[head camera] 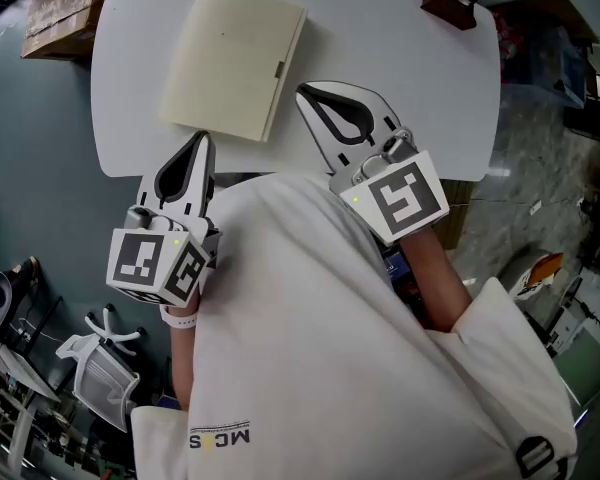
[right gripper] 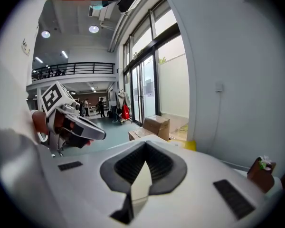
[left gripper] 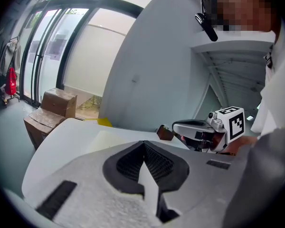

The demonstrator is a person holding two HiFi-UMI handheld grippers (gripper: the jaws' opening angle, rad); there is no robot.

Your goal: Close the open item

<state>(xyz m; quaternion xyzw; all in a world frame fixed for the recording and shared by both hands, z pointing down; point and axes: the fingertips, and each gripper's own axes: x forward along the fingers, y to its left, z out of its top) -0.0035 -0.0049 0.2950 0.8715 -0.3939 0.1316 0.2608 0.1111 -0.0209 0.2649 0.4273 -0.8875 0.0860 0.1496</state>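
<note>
A cream-coloured book [head camera: 232,63] lies flat and closed on the white table [head camera: 400,78], with a small clasp on its right edge. My left gripper [head camera: 205,136] is shut and empty, its tips just short of the book's near left corner. My right gripper [head camera: 302,90] is also shut on nothing, its tips close beside the book's right edge. In the left gripper view the shut left gripper [left gripper: 143,142] points at the book [left gripper: 115,137], and the right gripper [left gripper: 202,128] shows to the right. The right gripper view looks over the shut right gripper [right gripper: 145,144], with the left gripper [right gripper: 69,123] at left.
A small brown box [head camera: 450,1] stands at the table's far right corner. Cardboard boxes [head camera: 65,8] sit on the floor beyond the table's left end. An office chair [head camera: 95,363] is on the floor at lower left. The person's white shirt [head camera: 330,348] fills the foreground.
</note>
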